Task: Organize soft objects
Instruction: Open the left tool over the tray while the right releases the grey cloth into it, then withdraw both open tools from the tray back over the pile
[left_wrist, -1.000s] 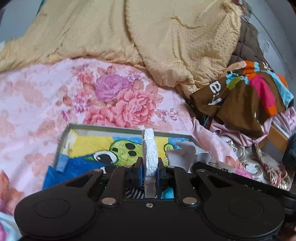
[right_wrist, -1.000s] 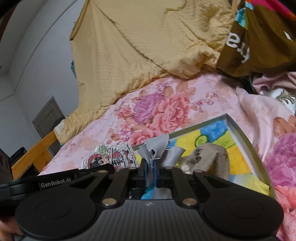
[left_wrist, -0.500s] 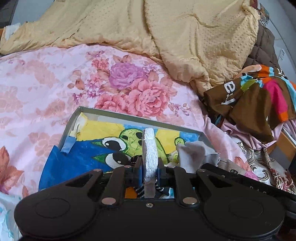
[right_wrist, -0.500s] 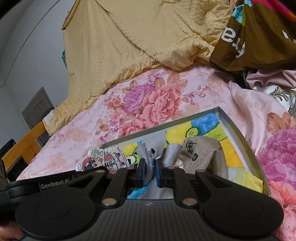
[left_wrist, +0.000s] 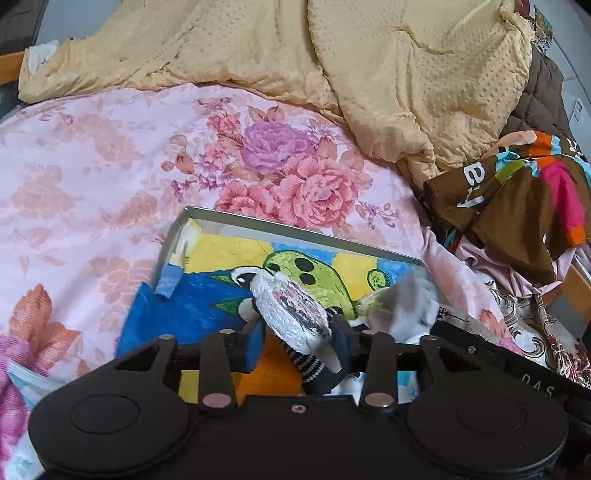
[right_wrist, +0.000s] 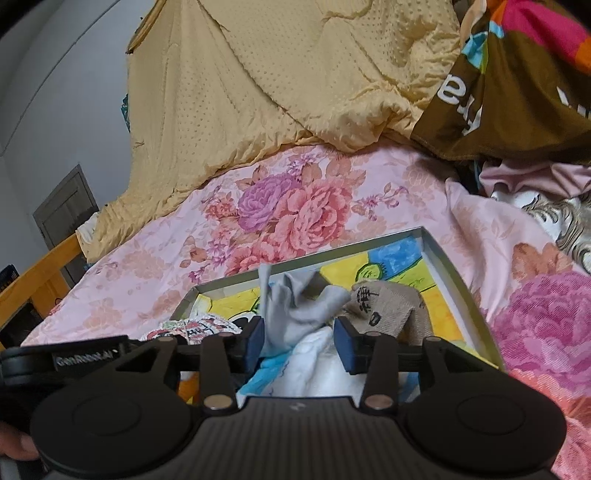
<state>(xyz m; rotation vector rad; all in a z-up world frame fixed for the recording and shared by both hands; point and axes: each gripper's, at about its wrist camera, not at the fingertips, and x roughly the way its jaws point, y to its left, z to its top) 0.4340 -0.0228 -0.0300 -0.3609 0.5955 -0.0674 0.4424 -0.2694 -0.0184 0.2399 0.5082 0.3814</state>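
Note:
A shallow grey-rimmed box (left_wrist: 295, 229) with a cartoon drawing inside lies on the floral bed; it also shows in the right wrist view (right_wrist: 448, 266). My left gripper (left_wrist: 300, 341) is open over the box, and a white knitted sock (left_wrist: 291, 314) lies tilted between its jaws, with a striped sock (left_wrist: 310, 365) under it. My right gripper (right_wrist: 301, 339) is open, and a grey sock (right_wrist: 295, 310) stands loose between its jaws over white cloth (right_wrist: 314, 373). A tan sock (right_wrist: 388, 306) lies to its right in the box.
A yellow quilt (left_wrist: 369, 55) is heaped at the far side of the pink floral sheet (left_wrist: 92, 166). A brown, multicoloured garment (left_wrist: 517, 199) and other clothes are piled at the right. A wooden bed rail (right_wrist: 37, 273) runs along the left.
Both grippers have opened. The white knitted sock has tipped over between the left jaws, and the grey sock has slumped between the right jaws. Both grippers moved lower over the box.

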